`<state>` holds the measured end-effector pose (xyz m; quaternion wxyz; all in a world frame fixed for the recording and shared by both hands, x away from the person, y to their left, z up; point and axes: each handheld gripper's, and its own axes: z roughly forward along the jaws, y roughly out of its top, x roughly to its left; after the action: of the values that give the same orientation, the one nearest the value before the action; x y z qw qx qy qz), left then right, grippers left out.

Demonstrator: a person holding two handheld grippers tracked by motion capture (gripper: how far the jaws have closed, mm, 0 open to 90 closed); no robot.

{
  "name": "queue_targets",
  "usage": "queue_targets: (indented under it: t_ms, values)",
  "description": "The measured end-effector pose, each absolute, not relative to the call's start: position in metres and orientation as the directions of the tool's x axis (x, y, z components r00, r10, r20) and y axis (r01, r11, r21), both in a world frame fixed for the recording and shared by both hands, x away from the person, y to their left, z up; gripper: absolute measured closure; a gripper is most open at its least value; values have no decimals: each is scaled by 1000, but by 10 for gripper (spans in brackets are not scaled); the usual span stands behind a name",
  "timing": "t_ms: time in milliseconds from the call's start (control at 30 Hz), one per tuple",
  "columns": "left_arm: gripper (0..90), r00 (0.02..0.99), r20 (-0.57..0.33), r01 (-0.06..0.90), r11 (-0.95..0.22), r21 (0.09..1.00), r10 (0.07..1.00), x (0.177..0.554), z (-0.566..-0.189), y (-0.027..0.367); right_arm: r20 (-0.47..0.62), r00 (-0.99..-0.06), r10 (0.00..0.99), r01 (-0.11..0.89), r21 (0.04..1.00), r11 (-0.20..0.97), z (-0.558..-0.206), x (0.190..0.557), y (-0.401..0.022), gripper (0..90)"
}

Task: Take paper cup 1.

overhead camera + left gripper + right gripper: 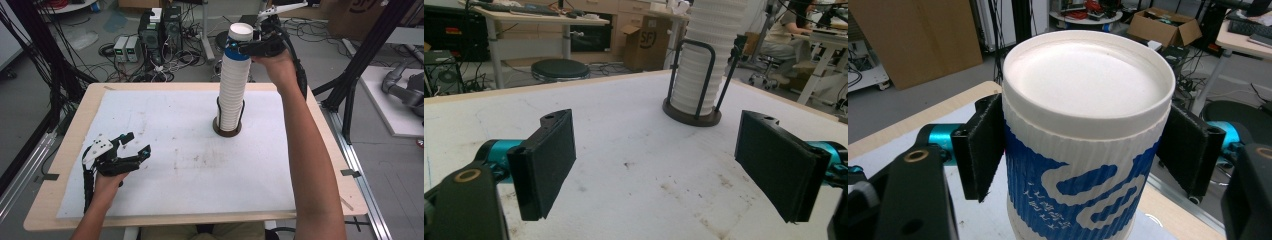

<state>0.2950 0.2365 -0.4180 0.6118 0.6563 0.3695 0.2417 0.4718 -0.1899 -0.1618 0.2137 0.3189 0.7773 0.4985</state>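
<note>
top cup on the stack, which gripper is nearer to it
Right. The right gripper has its pads against the top cup; the left gripper sits low over the table, far off at the near-left.

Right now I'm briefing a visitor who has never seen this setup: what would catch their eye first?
The tall stack of white paper cups in a dark wire holder at the far middle of the table. The right gripper is clamped on the top cup, which has a blue pattern. The left gripper hovers open near the table's left edge.
</note>
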Motion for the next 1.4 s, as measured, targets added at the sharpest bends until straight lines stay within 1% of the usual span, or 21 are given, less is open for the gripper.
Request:
queue_targets:
  t_ms: [433,600,867,967,1067,1233,1333,1400]
  values:
    - [165,611,-141,190,28,981,779,296,-418,236,-45,-693,719,189,952,241,-130,458,-196,271]
    - [165,611,-145,193,31,981,779,295,-418,236,-39,-686,727,145,971,189,-115,449,-205,273]
    - [165,615,-142,192,27,981,775,296,-418,236,-38,-683,729,110,982,154,-104,434,-223,275]
    - [165,616,-141,192,27,981,775,296,-418,234,-38,-684,729,106,983,152,-102,426,-231,278]
    - [165,618,-142,192,26,981,773,296,-419,233,-56,-685,727,103,980,172,-105,418,-237,281]
    - [165,620,-139,192,23,981,772,295,-418,232,-51,-691,721,94,983,160,-108,406,-248,283]
    - [165,621,-140,192,24,981,771,295,-418,232,-54,-704,708,107,978,181,-118,395,-258,286]
    - [165,622,-142,191,26,981,770,295,-419,231,-66,-707,704,98,977,189,-121,393,-261,287]
